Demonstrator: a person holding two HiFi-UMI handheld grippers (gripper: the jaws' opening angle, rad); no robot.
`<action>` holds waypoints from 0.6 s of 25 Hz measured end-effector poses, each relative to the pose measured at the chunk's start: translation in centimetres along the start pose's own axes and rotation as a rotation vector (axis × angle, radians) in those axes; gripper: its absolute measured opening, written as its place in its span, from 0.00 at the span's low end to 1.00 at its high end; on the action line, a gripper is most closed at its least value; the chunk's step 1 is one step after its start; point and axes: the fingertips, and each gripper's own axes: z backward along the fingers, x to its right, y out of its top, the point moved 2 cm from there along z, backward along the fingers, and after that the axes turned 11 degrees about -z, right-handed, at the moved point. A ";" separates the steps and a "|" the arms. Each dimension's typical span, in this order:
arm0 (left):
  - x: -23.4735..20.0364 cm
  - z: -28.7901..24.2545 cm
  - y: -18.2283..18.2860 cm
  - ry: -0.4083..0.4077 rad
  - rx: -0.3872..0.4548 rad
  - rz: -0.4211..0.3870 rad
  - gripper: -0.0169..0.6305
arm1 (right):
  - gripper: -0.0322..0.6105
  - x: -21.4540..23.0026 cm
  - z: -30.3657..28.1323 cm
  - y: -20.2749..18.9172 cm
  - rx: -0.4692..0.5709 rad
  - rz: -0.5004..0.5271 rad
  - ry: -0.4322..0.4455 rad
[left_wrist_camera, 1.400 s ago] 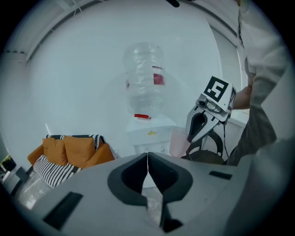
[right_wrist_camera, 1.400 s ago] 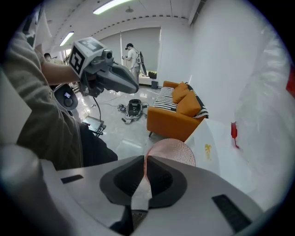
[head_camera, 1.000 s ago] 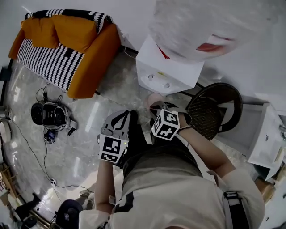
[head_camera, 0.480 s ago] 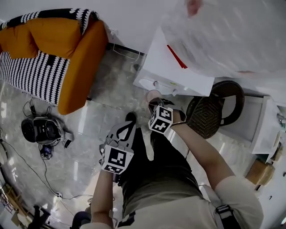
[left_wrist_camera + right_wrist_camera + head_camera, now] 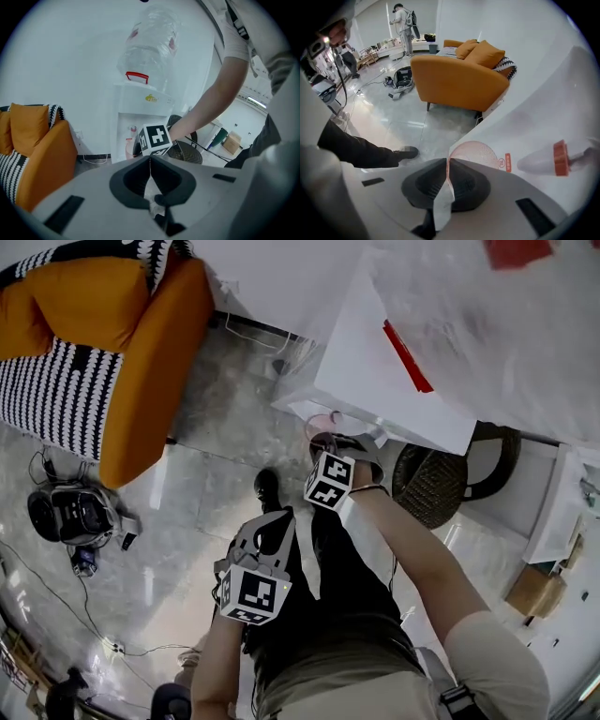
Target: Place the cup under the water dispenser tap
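A translucent pink cup [image 5: 473, 152] hangs from its rim, with my right gripper [image 5: 447, 165] shut on it. It sits close to the white water dispenser [image 5: 394, 381], just left of a tap with an orange band [image 5: 559, 158]. From the head view the cup [image 5: 322, 424] shows at the dispenser's front edge, beyond the right gripper [image 5: 324, 442]. My left gripper [image 5: 271, 518] is lower, over the floor, jaws together and empty. The left gripper view looks over its shut jaws [image 5: 150, 160] at the dispenser [image 5: 140, 105], its bottle [image 5: 150, 47] and the cup [image 5: 128, 148].
An orange sofa [image 5: 141, 362] with a black-and-white striped throw stands left of the dispenser. A dark woven basket [image 5: 436, 486] is at its right. A black device with cables [image 5: 70, 512] lies on the grey floor. A cardboard box [image 5: 534, 592] sits far right.
Both grippers have sunk. The right one carried the cup down and in toward the dispenser's front. The left one dropped back toward the person's legs.
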 end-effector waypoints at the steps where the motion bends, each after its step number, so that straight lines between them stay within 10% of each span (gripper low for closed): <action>1: 0.1 -0.1 -0.2 -0.005 0.001 0.007 0.11 | 0.11 0.2 -0.4 0.1 0.002 0.001 -0.005; 15: -0.8 -1.0 -3.6 -0.006 -0.037 0.092 0.11 | 0.11 2.4 -4.2 0.0 0.001 -0.033 -0.043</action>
